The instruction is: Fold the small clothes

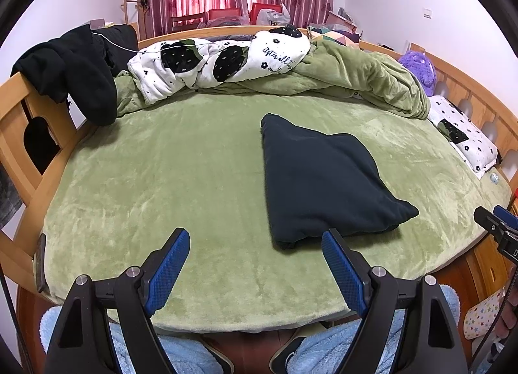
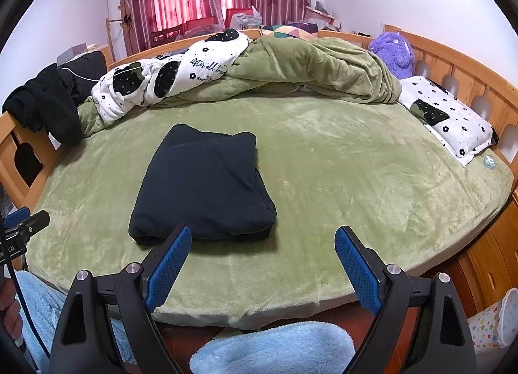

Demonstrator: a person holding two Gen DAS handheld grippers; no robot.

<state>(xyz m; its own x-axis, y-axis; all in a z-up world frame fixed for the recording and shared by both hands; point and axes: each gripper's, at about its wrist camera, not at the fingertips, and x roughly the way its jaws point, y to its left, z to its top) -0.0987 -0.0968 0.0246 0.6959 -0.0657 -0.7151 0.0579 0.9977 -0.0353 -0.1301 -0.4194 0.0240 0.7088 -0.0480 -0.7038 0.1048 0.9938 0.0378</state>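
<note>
A dark navy garment (image 1: pixel 320 179) lies folded into a thick rectangle on the green plush bed cover (image 1: pixel 181 179). It also shows in the right wrist view (image 2: pixel 204 186). My left gripper (image 1: pixel 255 238) is open and empty, held above the bed's near edge just left of the garment's near corner. My right gripper (image 2: pixel 262 238) is open and empty, held just in front of the garment's near edge. Neither gripper touches the cloth. The right gripper's tip shows at the right edge of the left wrist view (image 1: pixel 495 221).
A rumpled green quilt (image 2: pixel 310 73) and a white strawberry-print blanket (image 2: pixel 168 79) lie along the far side. Black clothes (image 1: pixel 74 73) hang over the wooden bed frame (image 1: pixel 19 115) at left. A white pillow (image 2: pixel 443 118) and a purple plush toy (image 2: pixel 395 53) sit at right.
</note>
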